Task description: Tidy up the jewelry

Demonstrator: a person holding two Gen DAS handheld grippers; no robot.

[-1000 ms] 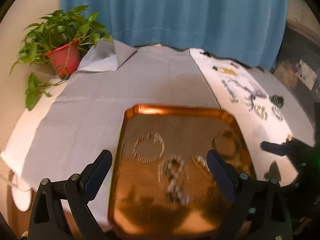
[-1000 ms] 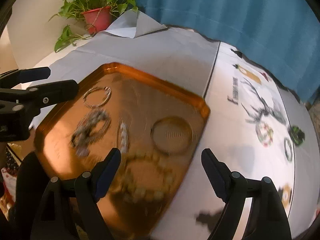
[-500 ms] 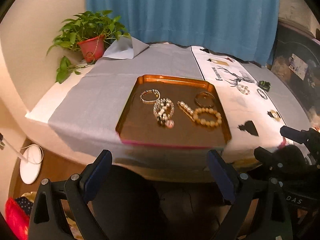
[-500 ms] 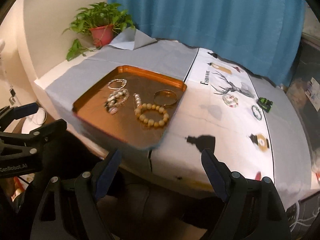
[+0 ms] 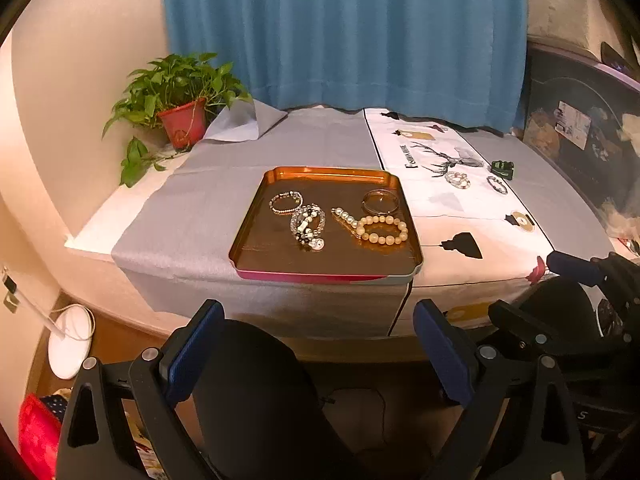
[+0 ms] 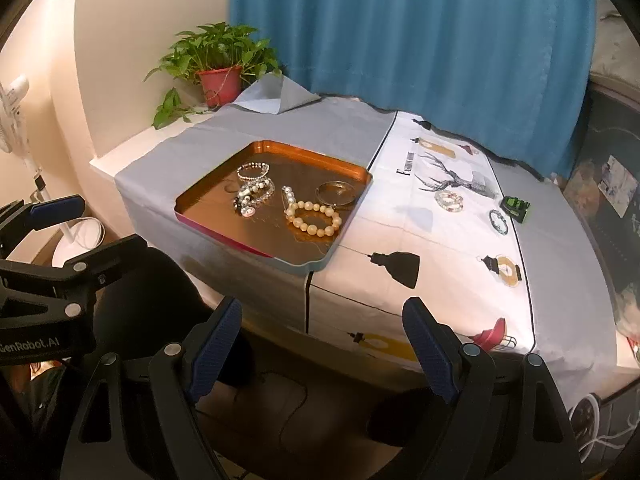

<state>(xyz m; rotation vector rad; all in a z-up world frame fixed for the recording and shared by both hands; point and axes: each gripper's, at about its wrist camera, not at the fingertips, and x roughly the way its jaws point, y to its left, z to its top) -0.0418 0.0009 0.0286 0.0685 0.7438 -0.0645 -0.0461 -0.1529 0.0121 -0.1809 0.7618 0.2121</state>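
An orange tray (image 5: pixel 256 220) (image 6: pixel 208 188) sits at the table's front edge and holds several bracelets: a large cream bead bracelet (image 5: pixel 382 230) (image 6: pixel 314 218), a gold bangle (image 5: pixel 380 201) (image 6: pixel 335 193), a white and black bead cluster (image 5: pixel 307 226) (image 6: pixel 252 196) and a small bead bracelet (image 5: pixel 285 202) (image 6: pixel 253 171). Two more bracelets (image 5: pixel 457 179) (image 6: pixel 449 201) lie on the white deer-print cloth (image 5: pixel 440 208) (image 6: pixel 448 240). My left gripper (image 5: pixel 316 344) and right gripper (image 6: pixel 324 344) are open, empty, held back below the table edge.
A potted plant (image 5: pixel 180 108) (image 6: pixel 218 68) stands at the back left corner. A green and black object (image 5: pixel 502 169) (image 6: pixel 516 204) lies on the grey cloth at right. A blue curtain (image 5: pixel 344 32) hangs behind. A white fan base (image 5: pixel 70 340) stands on the floor at left.
Both grippers have pulled back and down from right over the tray to below the table's front edge. The tray and bracelets have stayed in place.
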